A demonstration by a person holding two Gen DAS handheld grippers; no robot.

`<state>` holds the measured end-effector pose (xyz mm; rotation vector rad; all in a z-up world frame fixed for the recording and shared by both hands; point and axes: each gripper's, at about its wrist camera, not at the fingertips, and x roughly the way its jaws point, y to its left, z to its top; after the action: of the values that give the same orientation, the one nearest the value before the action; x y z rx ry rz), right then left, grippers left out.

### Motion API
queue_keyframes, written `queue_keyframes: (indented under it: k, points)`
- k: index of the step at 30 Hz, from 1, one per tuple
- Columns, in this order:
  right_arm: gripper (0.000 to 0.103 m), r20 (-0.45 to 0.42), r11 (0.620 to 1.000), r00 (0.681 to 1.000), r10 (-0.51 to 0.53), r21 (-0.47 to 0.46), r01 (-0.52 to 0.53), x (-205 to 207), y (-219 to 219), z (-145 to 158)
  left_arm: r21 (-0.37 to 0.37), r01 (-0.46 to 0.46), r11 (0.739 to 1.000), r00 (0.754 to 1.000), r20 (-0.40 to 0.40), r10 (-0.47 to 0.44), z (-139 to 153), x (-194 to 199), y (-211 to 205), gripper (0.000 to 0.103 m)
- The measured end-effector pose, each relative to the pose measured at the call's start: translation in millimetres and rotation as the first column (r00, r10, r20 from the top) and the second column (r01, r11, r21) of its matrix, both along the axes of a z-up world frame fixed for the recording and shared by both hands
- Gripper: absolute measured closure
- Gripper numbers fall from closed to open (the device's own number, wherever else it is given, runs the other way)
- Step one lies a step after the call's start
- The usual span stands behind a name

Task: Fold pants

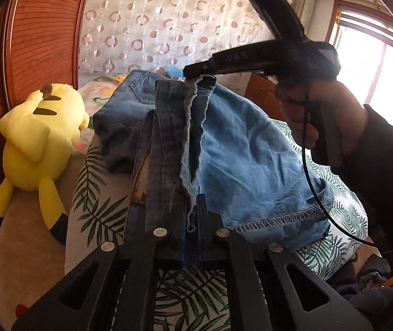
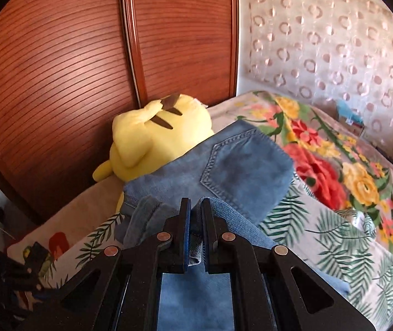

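Note:
The pants are blue denim jeans (image 1: 246, 154), lying partly folded on the bed. My left gripper (image 1: 177, 201) is shut on a doubled edge of the jeans near the camera. That edge stretches away to my right gripper (image 1: 196, 75), seen side-on and shut on its far end above the bed. In the right wrist view my right gripper (image 2: 195, 207) is shut on a fold of denim, and the jeans' back pocket (image 2: 246, 171) lies just beyond it.
A yellow plush toy (image 1: 42, 143) lies on the bed's left side, against a wooden slatted wardrobe (image 2: 58, 69). The bedcover has a leaf print (image 2: 334, 237) and a floral blanket (image 2: 328, 151). A patterned curtain (image 1: 168, 22) hangs behind. A black cable (image 1: 310, 182) hangs from the right gripper.

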<state>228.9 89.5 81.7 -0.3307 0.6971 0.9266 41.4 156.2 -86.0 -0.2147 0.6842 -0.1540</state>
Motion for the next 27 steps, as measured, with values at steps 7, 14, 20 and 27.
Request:
queue_keyframes:
  k: [7,14,20,27]
  points:
    - [0.064,0.001,0.999,1.000,-0.026,0.036,0.026,-3,-10,5,0.019,-0.027,0.999,0.999,-0.020,0.028,3,-2,2,0.091]
    - [0.053,0.060,0.994,0.994,-0.088,0.067,0.084,-14,-75,1,0.057,-0.064,0.996,0.998,-0.003,0.064,15,-3,4,0.052]
    - [0.045,0.047,0.985,0.985,-0.169,0.044,0.167,-29,-148,-20,0.069,-0.051,0.996,0.998,0.030,0.049,27,-3,-2,0.021]
    - [0.045,-0.038,0.967,0.966,-0.255,-0.033,0.253,-43,-188,-67,0.089,-0.033,0.996,0.999,0.038,0.029,31,8,-21,0.021]
